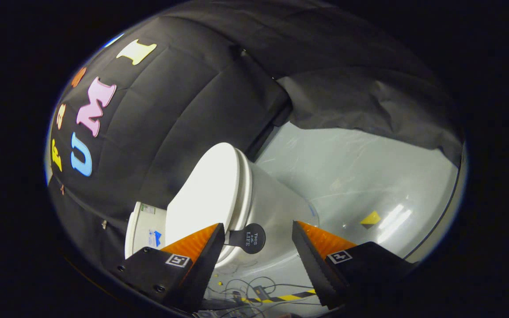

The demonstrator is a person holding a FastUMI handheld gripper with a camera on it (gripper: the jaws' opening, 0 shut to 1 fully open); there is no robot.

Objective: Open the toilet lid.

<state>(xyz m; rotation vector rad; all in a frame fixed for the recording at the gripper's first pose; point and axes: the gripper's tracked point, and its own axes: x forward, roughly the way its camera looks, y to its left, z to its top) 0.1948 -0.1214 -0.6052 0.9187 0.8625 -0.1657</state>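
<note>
Just ahead of the gripper [258, 238], the toilet [276, 207] is seen with its white lid [206, 194] lying flat against the seat rim beneath it, so the lid is judged to be closed and the opening itself not yet begun. A round black tab [249, 238] is attached at the lid's front edge and juts into the gap between the two fingers, close beside the left finger [201, 247] and well apart from the right one [316, 251]. The fingers are spread wide and nothing is pressed between them; whether the left finger touches the tab's stem cannot be told. The approach is taken to be nearly complete, since the tab is already framed by the fingers. What is left, by this reading, is for the fingers to be closed on the tab, or hooked under the lid's edge, and for the lid to be swung up towards the tank [142, 229] behind it. Loose cables [254, 287] are seen on the grey floor [360, 168] beneath.
</note>
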